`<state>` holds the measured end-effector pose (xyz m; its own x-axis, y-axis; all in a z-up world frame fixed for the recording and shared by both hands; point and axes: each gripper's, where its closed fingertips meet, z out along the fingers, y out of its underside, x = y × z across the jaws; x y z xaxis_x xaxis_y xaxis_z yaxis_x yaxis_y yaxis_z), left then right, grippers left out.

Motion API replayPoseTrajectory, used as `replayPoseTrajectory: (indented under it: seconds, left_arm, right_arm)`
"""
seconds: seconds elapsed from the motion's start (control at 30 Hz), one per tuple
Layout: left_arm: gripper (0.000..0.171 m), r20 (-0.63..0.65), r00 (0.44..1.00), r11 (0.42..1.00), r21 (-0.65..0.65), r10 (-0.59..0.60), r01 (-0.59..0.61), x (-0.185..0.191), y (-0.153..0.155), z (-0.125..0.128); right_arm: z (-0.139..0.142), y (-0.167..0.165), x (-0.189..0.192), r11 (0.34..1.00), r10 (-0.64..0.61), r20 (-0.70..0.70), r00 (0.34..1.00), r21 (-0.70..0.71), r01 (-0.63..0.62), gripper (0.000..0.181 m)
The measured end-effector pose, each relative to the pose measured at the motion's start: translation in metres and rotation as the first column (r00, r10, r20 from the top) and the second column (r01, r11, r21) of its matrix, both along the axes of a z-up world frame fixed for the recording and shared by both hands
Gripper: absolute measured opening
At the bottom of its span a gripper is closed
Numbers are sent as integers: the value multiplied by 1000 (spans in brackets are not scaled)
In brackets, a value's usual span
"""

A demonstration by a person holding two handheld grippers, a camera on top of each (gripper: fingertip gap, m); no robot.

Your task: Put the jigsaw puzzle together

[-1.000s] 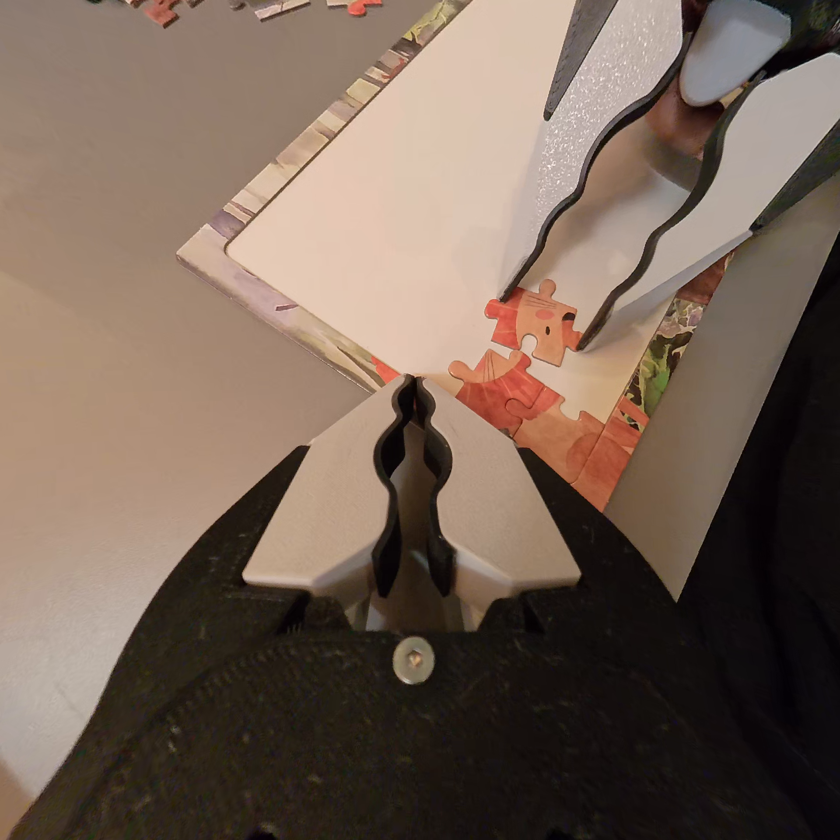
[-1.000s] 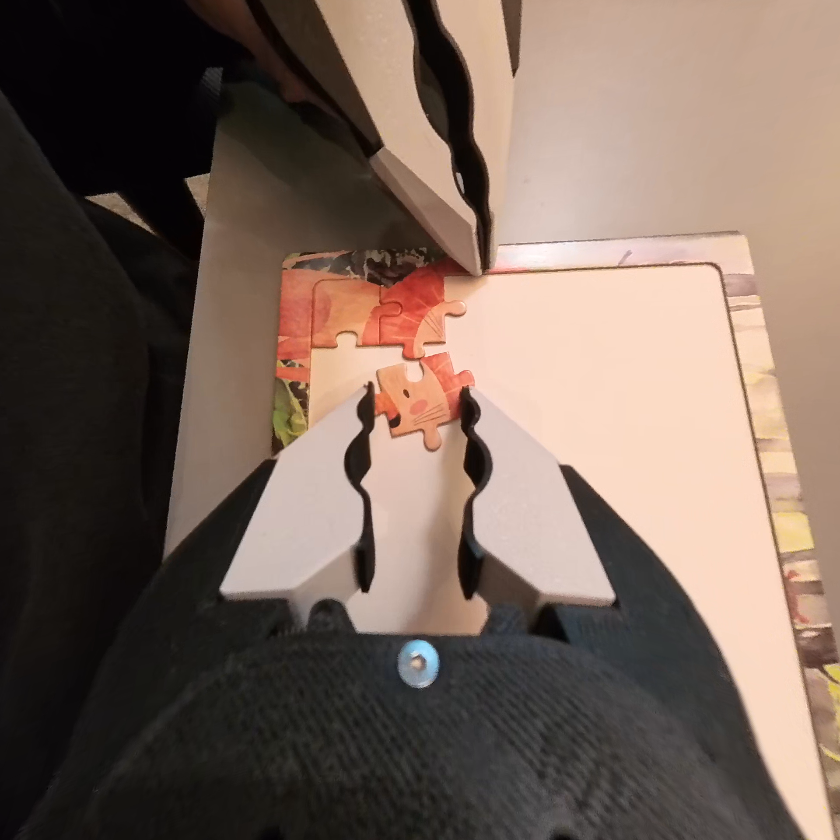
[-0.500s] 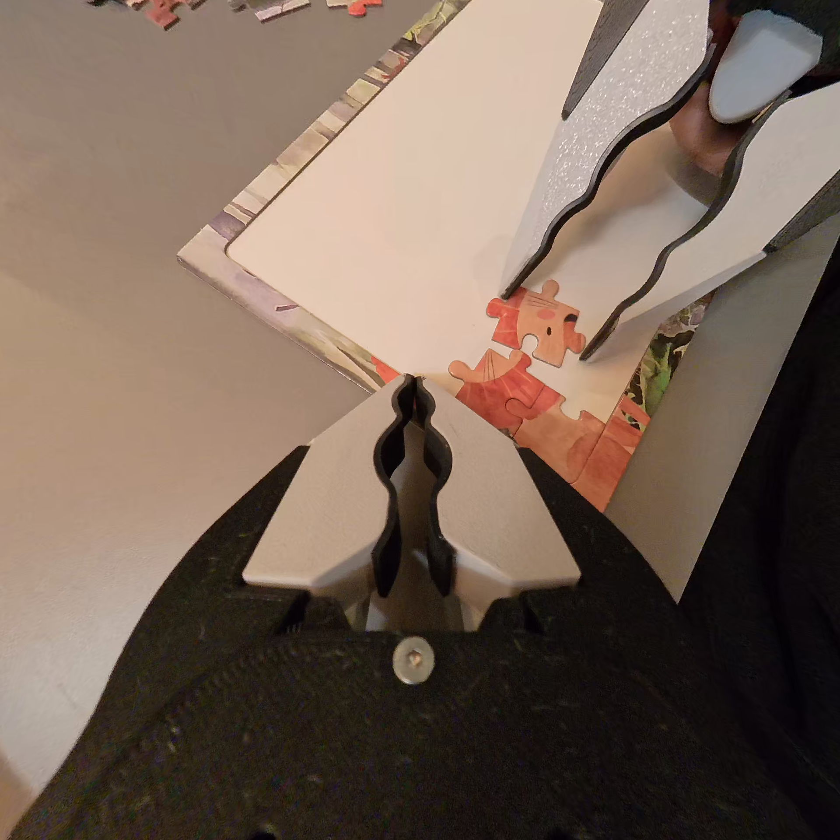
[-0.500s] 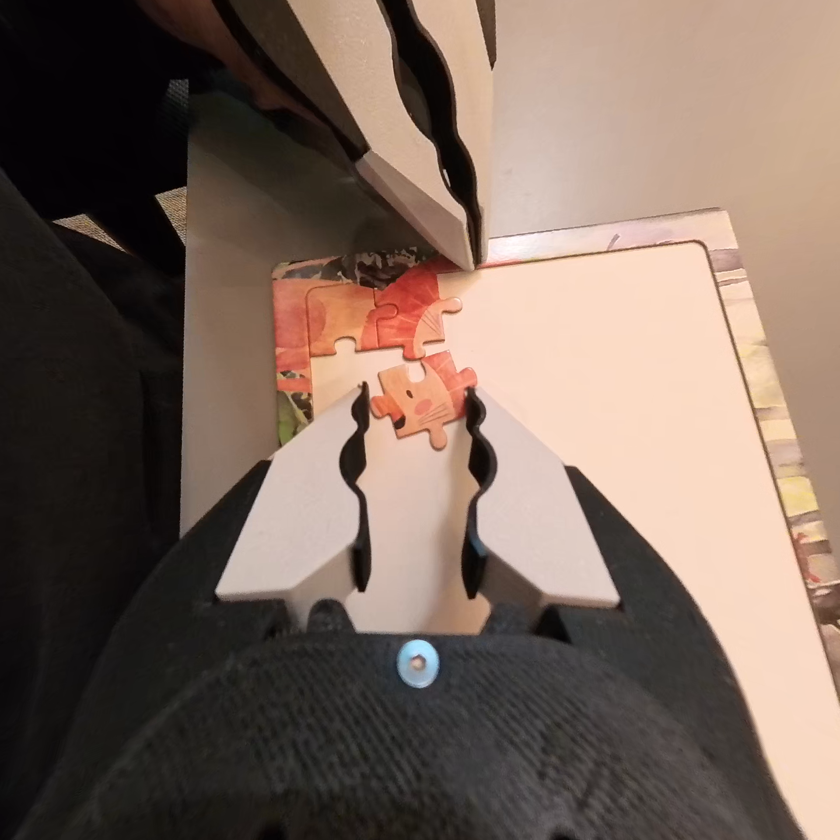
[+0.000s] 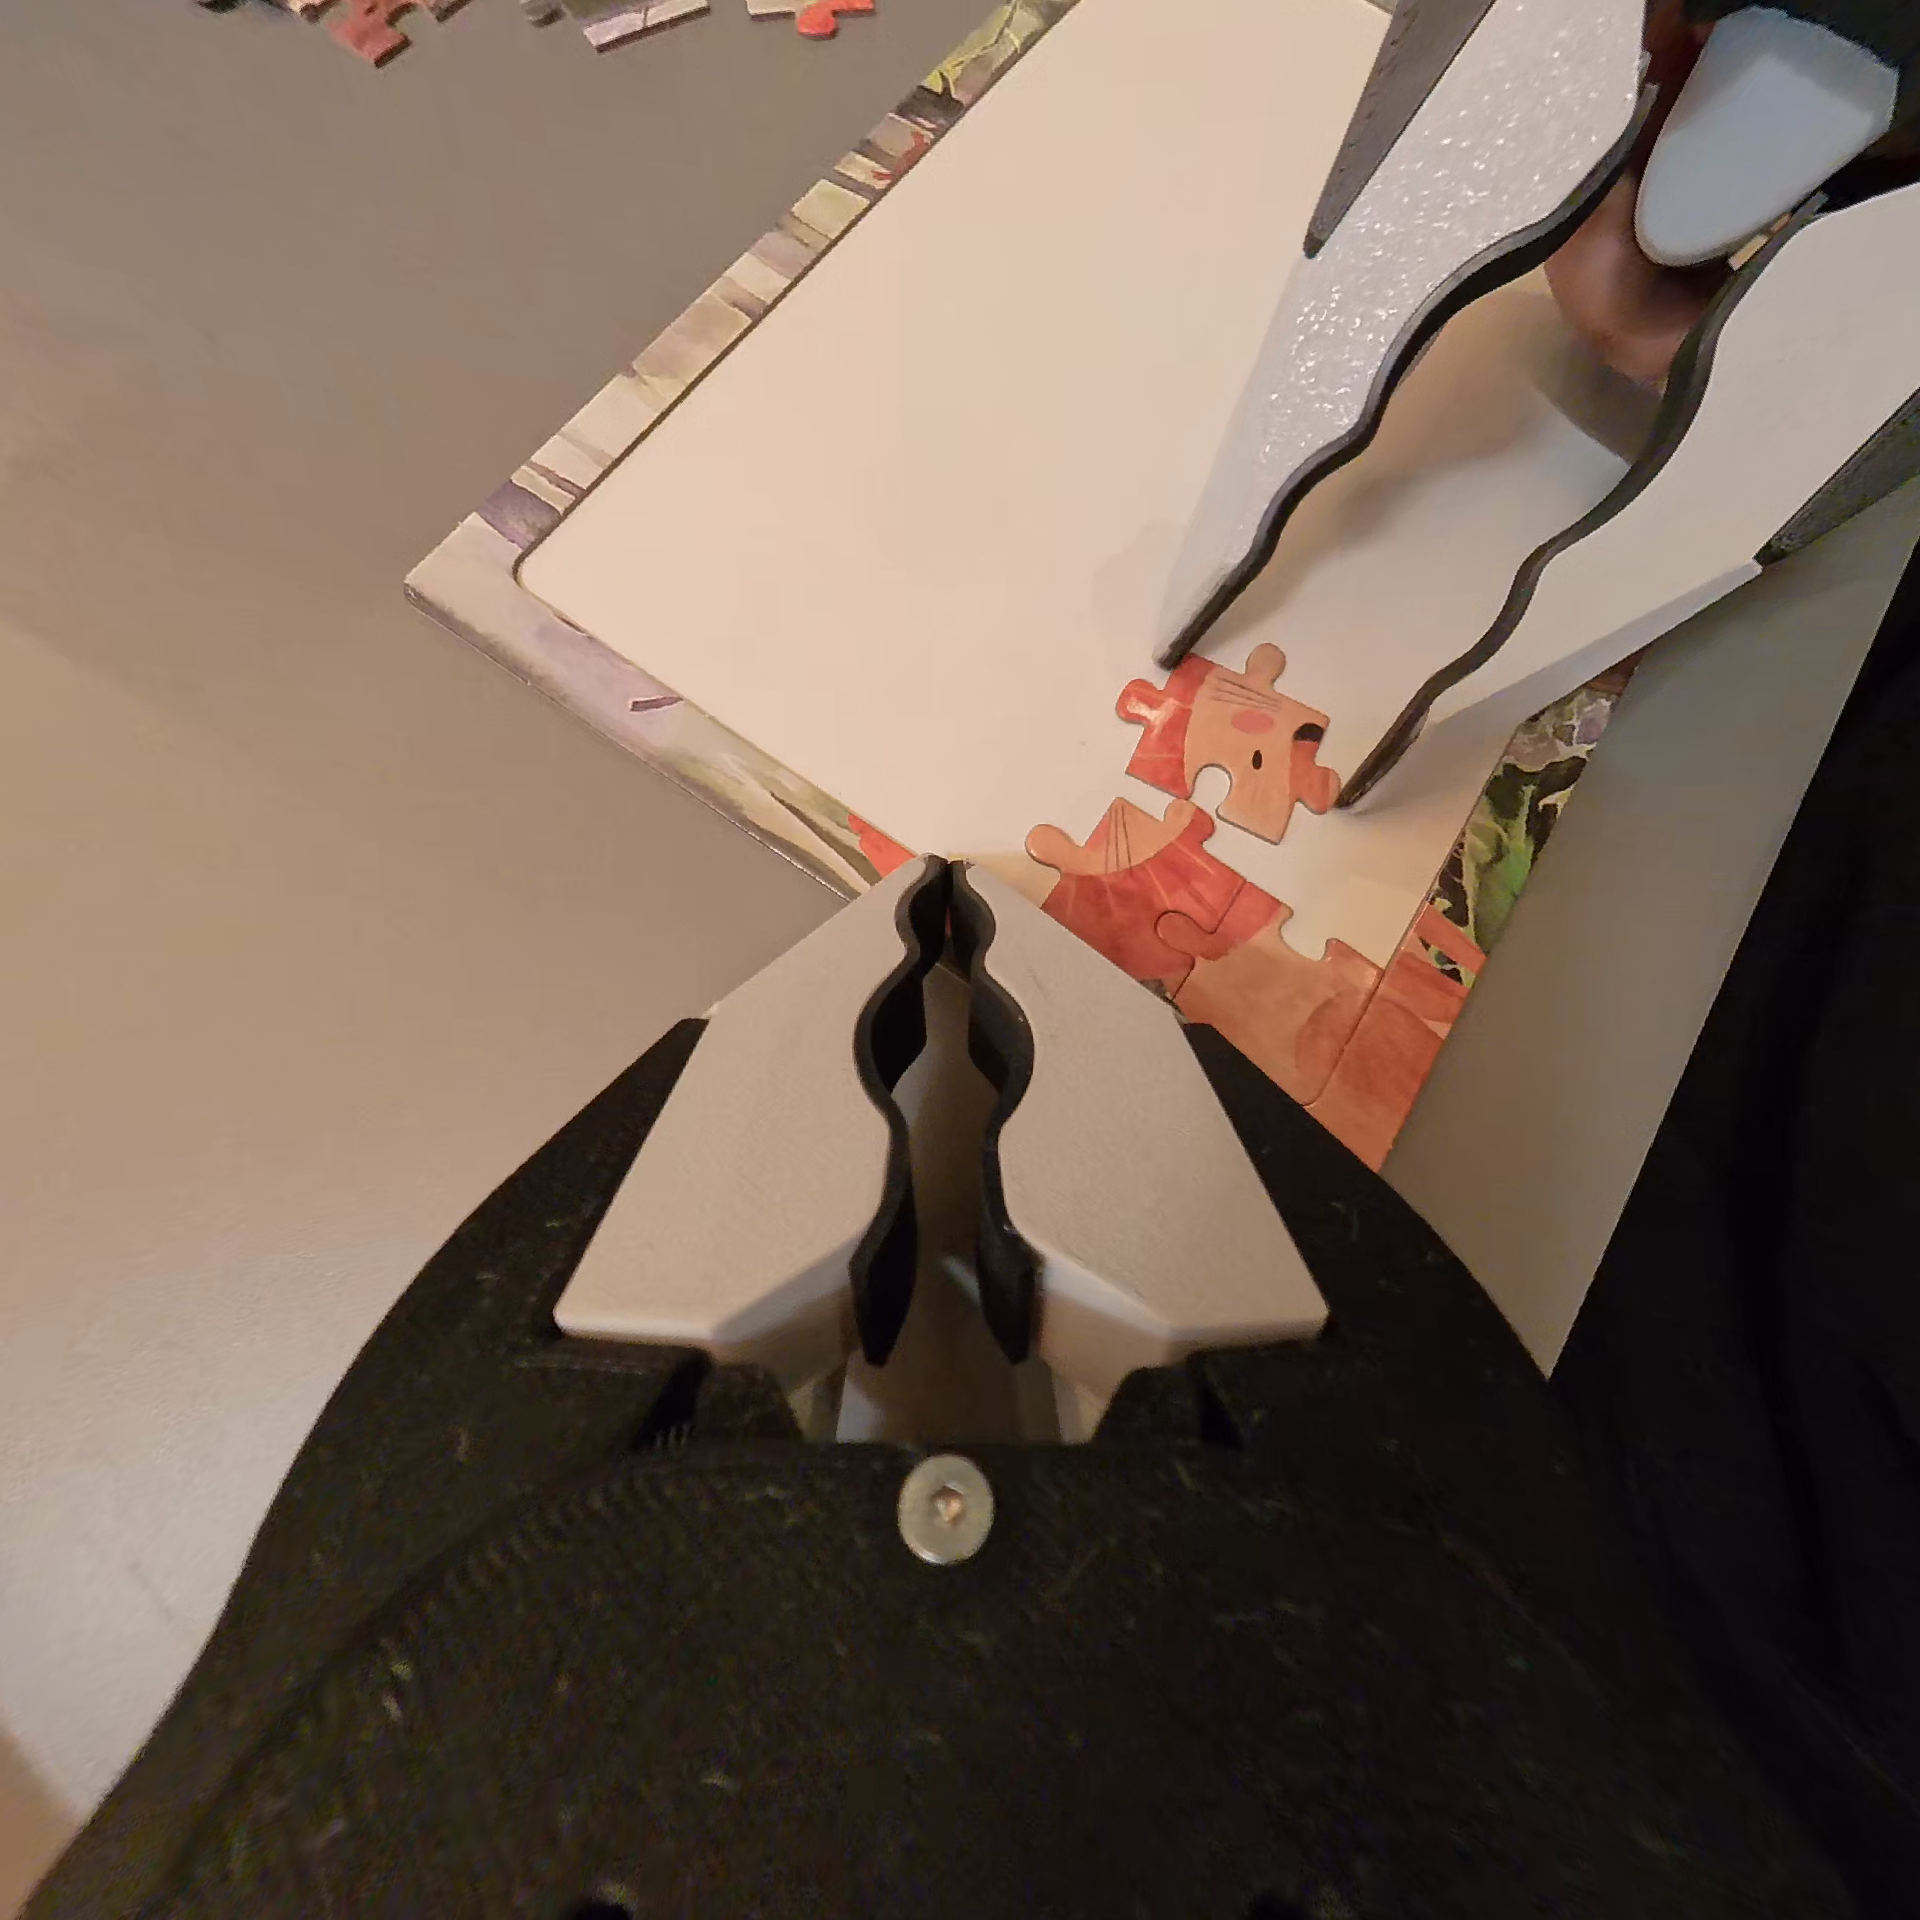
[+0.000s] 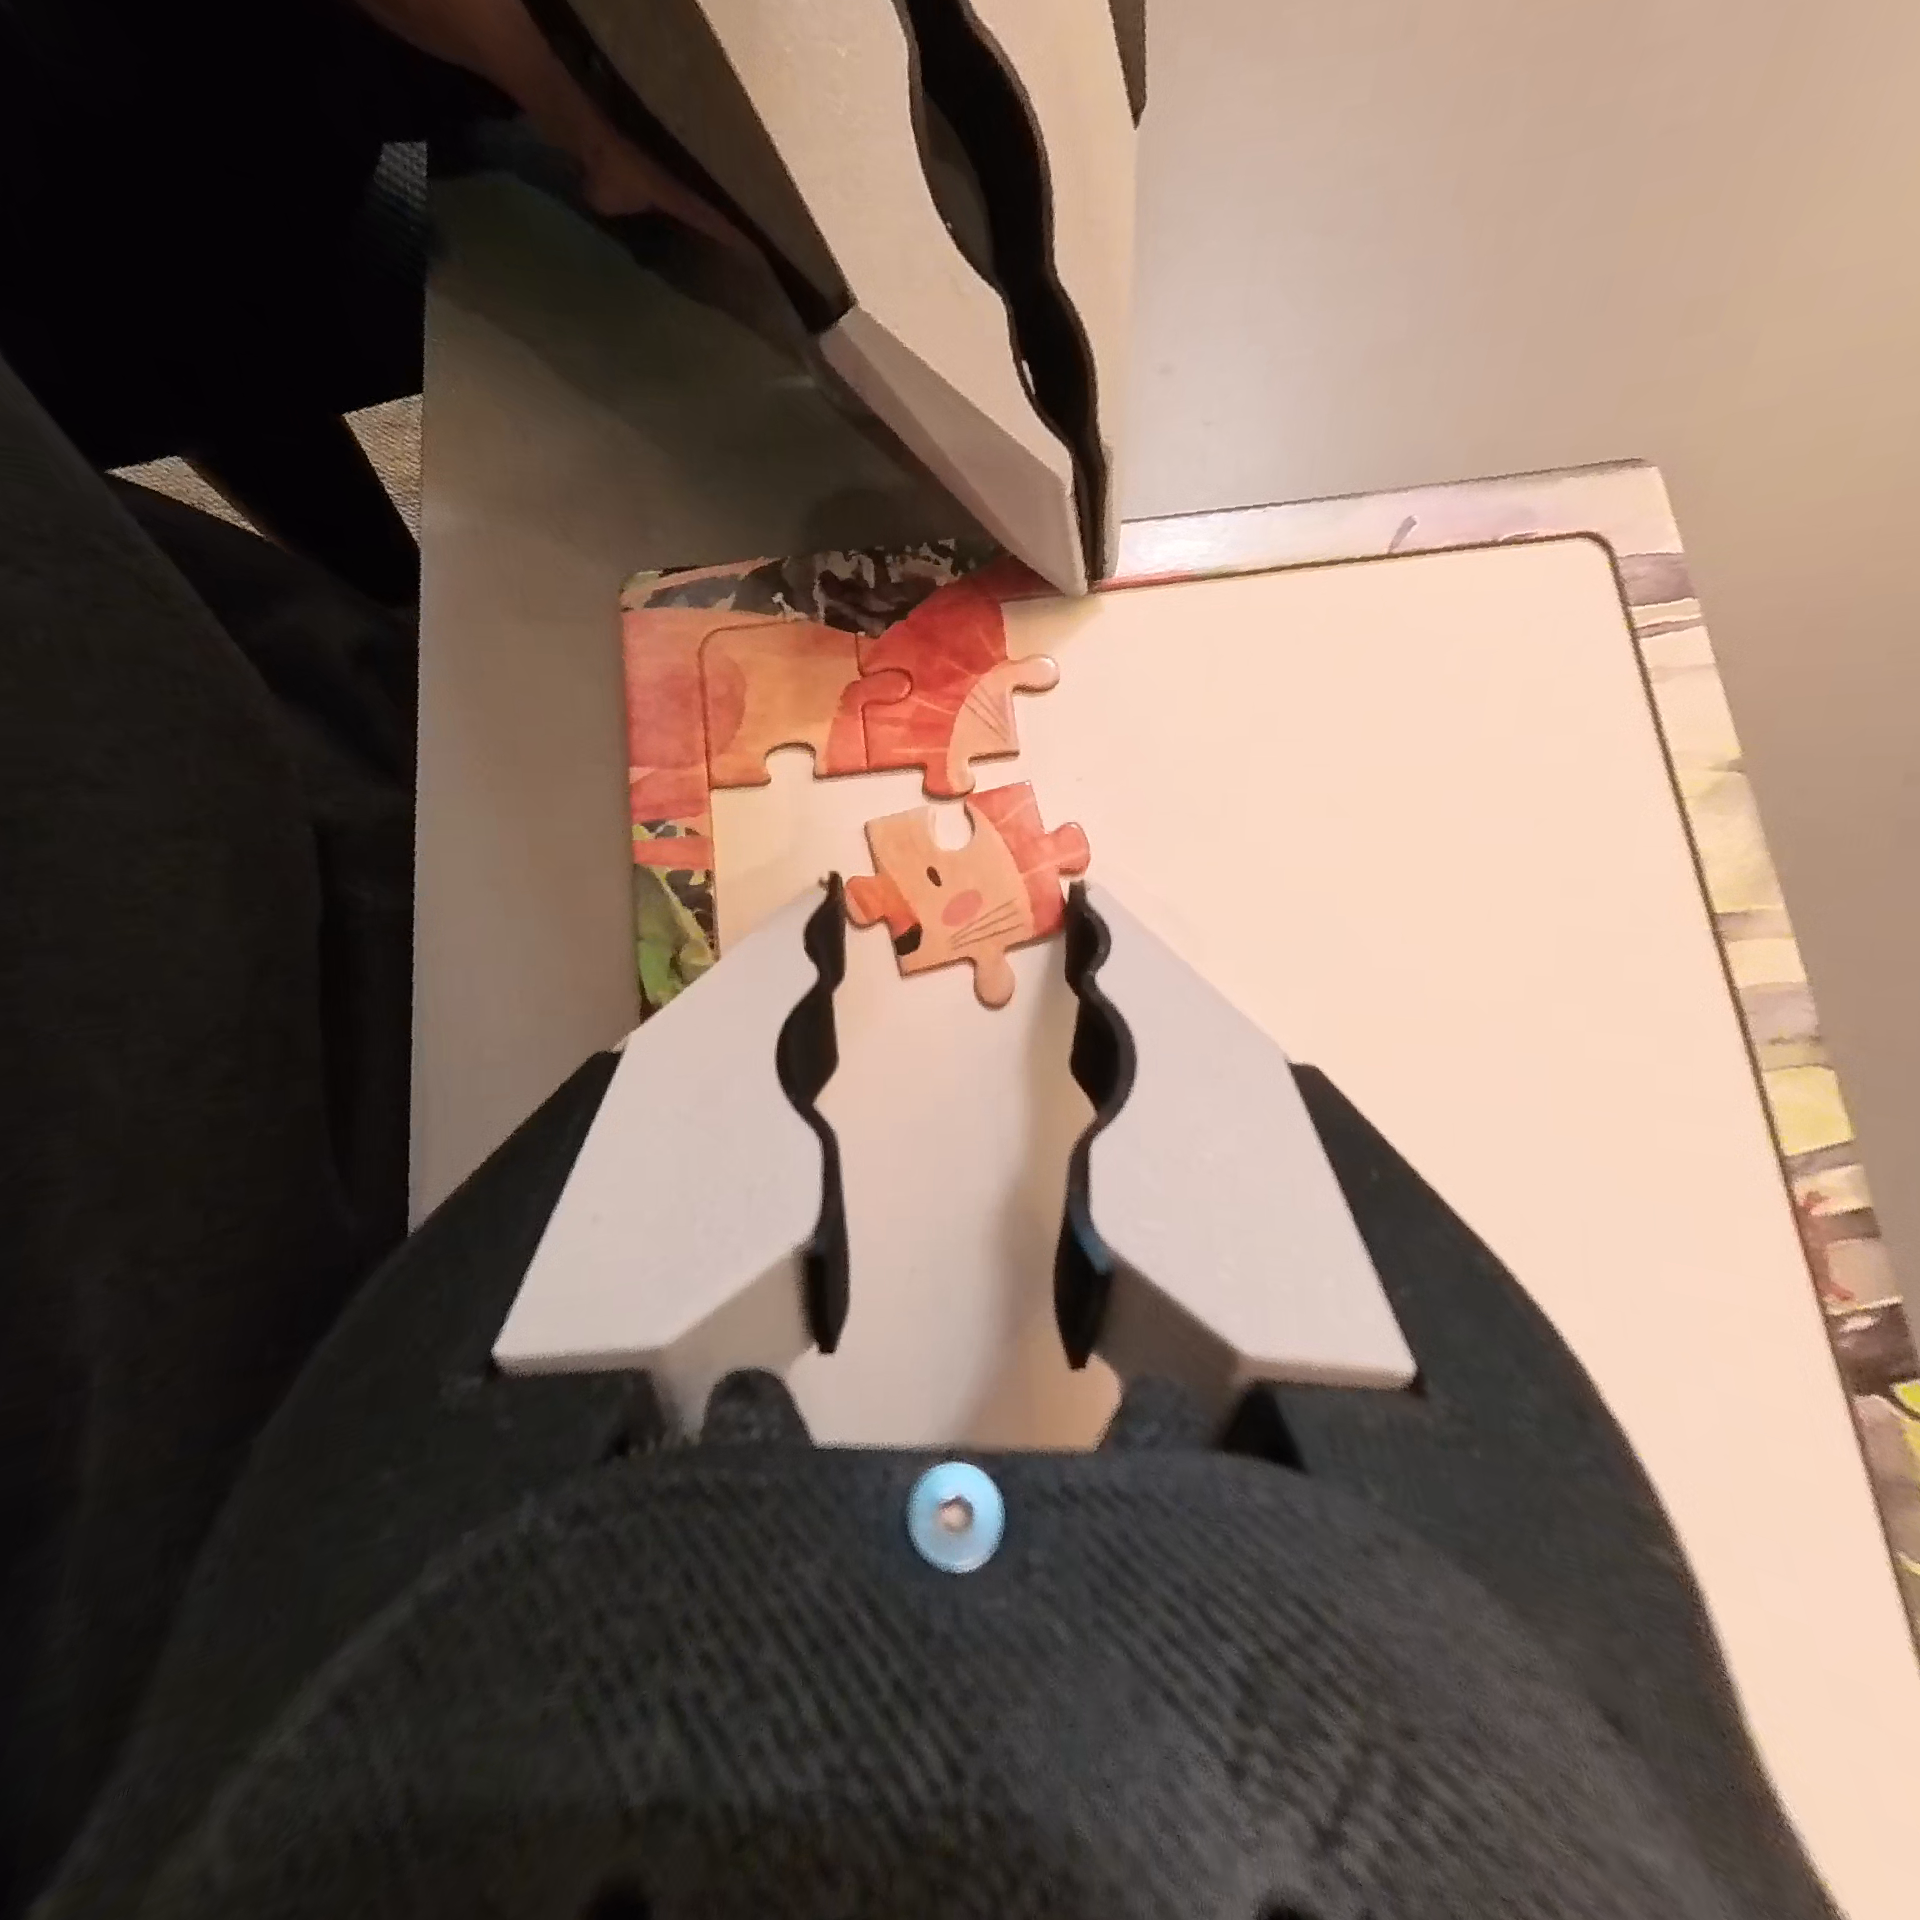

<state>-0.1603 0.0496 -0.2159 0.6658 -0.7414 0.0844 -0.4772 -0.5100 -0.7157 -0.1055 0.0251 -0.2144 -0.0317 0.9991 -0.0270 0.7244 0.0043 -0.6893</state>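
Observation:
The puzzle tray point(image 5: 883, 499) has a white bed and a painted border and lies on a grey table; it also shows in the right wrist view point(image 6: 1351, 935). Two joined orange pieces point(image 5: 1153, 914) sit in its near corner point(image 6: 883, 707). A loose orange piece with an animal face point(image 5: 1231, 743) lies flat on the bed just beside them point(image 6: 977, 894). My right gripper point(image 6: 954, 888) is open, its fingertips on either side of this loose piece; it shows in the left wrist view too point(image 5: 1257, 727). My left gripper point(image 5: 948, 868) is shut and empty, its tip on the tray's border point(image 6: 1086, 582).
Several loose puzzle pieces point(image 5: 623, 16) lie on the table far beyond the tray. The table's edge point(image 5: 1507, 1195) runs close by the tray's near corner, with a person's dark clothing beyond it. A hand point(image 5: 1600, 301) holds the right gripper.
The right gripper drew back a little, then moved in again around the loose piece, which has turned slightly. The left gripper has stayed still.

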Motion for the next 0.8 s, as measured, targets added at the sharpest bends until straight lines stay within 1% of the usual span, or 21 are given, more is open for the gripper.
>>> replayPoseTrajectory:
  seconds: [0.3, 0.4, 0.57, 0.7, 0.8]
  left_arm:
    - [0, -1, 1000, 1000, 1, 0, 0, 0, 0, 0]
    - [0, -2, 1000, 1000, 2, 0, 0, 0, 0, 0]
    - [0, 2, 1000, 1000, -2, 0, 0, 0, 0, 0]
    - [0, 3, 1000, 1000, -3, 0, 0, 0, 0, 0]
    - [0, 5, 1000, 1000, -4, 0, 0, 0, 0, 0]
  right_arm:
    - [0, 8, 0, 1000, -19, 0, 1000, 10, 19, 42]
    - [1, 15, -2, 999, -25, 5, 1000, 35, 25, 39]
    - [0, 16, -4, 999, -20, 6, 1000, 34, 20, 38]
    - [2, 15, -2, 999, -39, -8, 999, 24, 39, 38]
    - [9, 11, -3, 998, -58, -47, 997, -26, 57, 40]
